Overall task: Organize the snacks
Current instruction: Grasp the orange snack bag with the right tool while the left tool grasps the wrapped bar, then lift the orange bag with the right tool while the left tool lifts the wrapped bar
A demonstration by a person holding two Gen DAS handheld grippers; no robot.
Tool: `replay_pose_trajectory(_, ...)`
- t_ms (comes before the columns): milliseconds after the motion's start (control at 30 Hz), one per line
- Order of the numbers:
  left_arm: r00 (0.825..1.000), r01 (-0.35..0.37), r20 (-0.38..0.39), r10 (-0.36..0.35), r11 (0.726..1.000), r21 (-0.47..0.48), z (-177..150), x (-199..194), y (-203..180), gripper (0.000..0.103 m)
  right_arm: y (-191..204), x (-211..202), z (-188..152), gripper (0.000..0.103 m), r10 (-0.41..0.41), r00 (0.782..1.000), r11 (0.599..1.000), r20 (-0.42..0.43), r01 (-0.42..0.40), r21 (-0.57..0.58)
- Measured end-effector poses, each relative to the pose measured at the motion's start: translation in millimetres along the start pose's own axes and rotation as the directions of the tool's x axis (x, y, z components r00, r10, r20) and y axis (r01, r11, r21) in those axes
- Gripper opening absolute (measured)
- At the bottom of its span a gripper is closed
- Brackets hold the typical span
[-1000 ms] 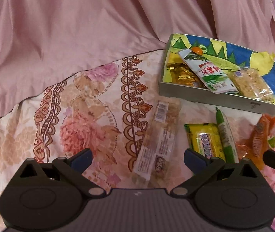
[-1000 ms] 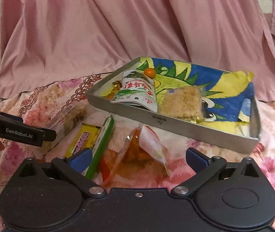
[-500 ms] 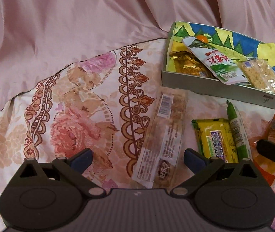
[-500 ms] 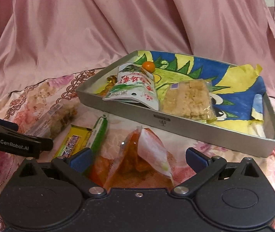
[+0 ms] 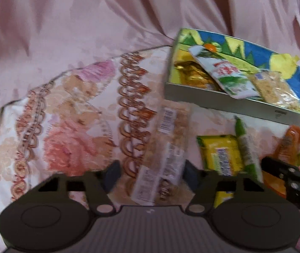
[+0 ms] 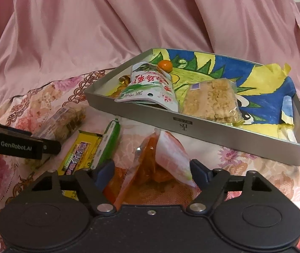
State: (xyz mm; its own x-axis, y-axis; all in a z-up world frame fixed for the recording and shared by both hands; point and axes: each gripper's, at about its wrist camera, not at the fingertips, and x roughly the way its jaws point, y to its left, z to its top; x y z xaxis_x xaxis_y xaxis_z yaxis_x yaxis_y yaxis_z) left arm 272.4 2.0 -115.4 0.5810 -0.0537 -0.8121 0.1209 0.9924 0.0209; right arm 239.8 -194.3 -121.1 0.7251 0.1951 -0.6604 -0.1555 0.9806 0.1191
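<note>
A long clear-wrapped snack bar (image 5: 164, 158) lies on the floral cloth between the fingers of my left gripper (image 5: 151, 174). Its jaws are closing; the right pad is at the bar's edge and a gap remains on the left. An orange pouch (image 6: 160, 158) stands crumpled between the fingers of my right gripper (image 6: 152, 172). Those jaws are closing too, with the pads just at the pouch's sides. A yellow pack (image 6: 80, 151) and a green stick (image 6: 109, 141) lie between the two snacks. The grey tray (image 6: 213, 130) with a painted bottom stands behind them.
In the tray lie a white-and-green pouch (image 6: 150, 88), a crisp rice pack (image 6: 211, 99), an orange ball (image 6: 165, 65) and gold wrappers (image 5: 192, 76). Pink draped fabric (image 6: 128, 21) rises behind. The left gripper's finger (image 6: 50, 146) reaches in at the left of the right wrist view.
Both pairs of jaws have narrowed from wide open, the left around the clear-wrapped bar, the right around the orange pouch. The right gripper has sunk a little toward the pouch.
</note>
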Motion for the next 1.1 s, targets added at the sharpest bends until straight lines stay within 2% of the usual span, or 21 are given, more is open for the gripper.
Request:
replay_pose_trajectory(67,1.0,0.011,-0.01,-0.011,1.0,0.007,-0.9,0.5,-2.5,0.05,-1.4,-1.3,-0.1,0.074,-0.001,1.0,1.0,0.0,0.001,0.015)
replay_pose_trajectory(167,1.0,0.014,-0.015,-0.014,1.0,0.019,-1.6,-0.6,-5.4,0.046,-2.8,-3.4,-0.8,0.067,-0.003,1.0,1.0,-0.001,0.004,0.03)
replay_pose_trajectory(433,0.991,0.069,-0.112,-0.076,0.995,-0.067,-4.1,-7.2,-4.3,0.045,1.1,-14.3,-5.7,0.063,-0.022,1.0,0.998,-0.021,0.024,0.056)
replay_pose_trajectory(667,0.984,0.073,-0.155,-0.082,0.995,-0.064,-11.1,-18.9,-15.4,0.041,12.3,-29.1,-14.2,0.061,-0.037,0.999,0.999,-0.038,0.038,0.034)
replay_pose_trajectory(800,0.981,0.089,-0.166,-0.105,0.991,-0.101,-11.9,-26.0,-13.4,0.04,16.7,-37.0,-18.6,0.06,-0.053,0.998,0.998,-0.035,0.054,0.023)
replay_pose_trajectory(933,0.971,0.128,-0.176,-0.163,0.973,-0.193,-13.1,-31.0,-3.4,0.04,19.9,-45.2,-20.9,0.059,-0.061,0.998,0.998,-0.024,0.062,0.013)
replay_pose_trajectory(1100,0.944,0.207,-0.191,-0.271,0.932,-0.298,-19.9,-37.1,3.3,0.039,21.0,-57.3,-23.3,0.059,-0.064,0.998,0.998,-0.019,0.064,0.021)
